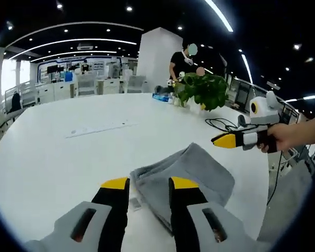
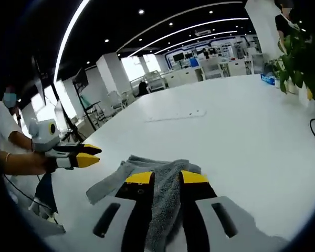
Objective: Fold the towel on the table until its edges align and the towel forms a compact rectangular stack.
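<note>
my right tongs (image 2: 167,177) pinch the grey towel (image 2: 147,181) on the white tabletop (image 2: 241,121); left tongs (image 1: 149,184) spread. i'd lay edges flush.

Both grippers match: left gripper (image 1: 149,184) and right gripper (image 2: 166,177) have black jaws, yellow tips, grey slotted bodies. Operator's hand (image 1: 287,137) bare; white short sleeve (image 2: 5,123).

Both views look low and close across the table (image 1: 52,157), facing each other, sharing the towel (image 1: 194,173)
</note>
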The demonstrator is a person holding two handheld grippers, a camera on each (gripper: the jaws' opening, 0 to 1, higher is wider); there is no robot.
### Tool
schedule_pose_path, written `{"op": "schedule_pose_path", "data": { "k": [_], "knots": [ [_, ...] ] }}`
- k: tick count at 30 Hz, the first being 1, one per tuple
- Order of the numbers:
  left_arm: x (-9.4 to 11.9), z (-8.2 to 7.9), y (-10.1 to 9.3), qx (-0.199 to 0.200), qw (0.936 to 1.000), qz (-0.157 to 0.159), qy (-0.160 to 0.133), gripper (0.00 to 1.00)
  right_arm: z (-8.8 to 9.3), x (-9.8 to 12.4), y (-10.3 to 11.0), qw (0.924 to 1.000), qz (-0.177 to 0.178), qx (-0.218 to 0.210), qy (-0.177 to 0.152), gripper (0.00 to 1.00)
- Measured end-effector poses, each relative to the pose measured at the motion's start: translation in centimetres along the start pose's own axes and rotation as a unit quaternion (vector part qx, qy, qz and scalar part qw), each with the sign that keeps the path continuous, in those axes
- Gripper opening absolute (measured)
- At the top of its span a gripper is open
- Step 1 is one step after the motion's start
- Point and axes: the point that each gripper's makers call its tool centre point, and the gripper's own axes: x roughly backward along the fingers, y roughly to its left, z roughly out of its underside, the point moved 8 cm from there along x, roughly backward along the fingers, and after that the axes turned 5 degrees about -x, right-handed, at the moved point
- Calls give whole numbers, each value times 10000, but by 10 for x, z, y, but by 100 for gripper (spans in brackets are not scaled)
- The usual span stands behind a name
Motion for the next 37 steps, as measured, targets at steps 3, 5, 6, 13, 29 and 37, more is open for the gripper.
{"op": "schedule_pose_path", "data": {
  "k": [3,5,6,13,29,37],
  "knots": [
    [11,-2,-2,-27,9999,-4,-98,40,-1,9,6,9998,-47,183,-35,26],
    [25,-5,-7,-43,9997,-19,-222,44,-1,18,10,9996,-93,269,-52,30],
    [27,-5,-7,-48,9997,-14,-233,47,0,23,13,9993,-95,363,-49,32],
    [61,-3,-23,-217,9989,0,-411,60,10,56,26,9972,-78,746,-71,49],
    [104,40,-61,71,9988,141,-465,82,73,114,57,9973,13,690,236,70],
    [112,45,-68,-2,9993,63,-365,84,84,123,63,9985,133,495,203,74]
  ]
}}
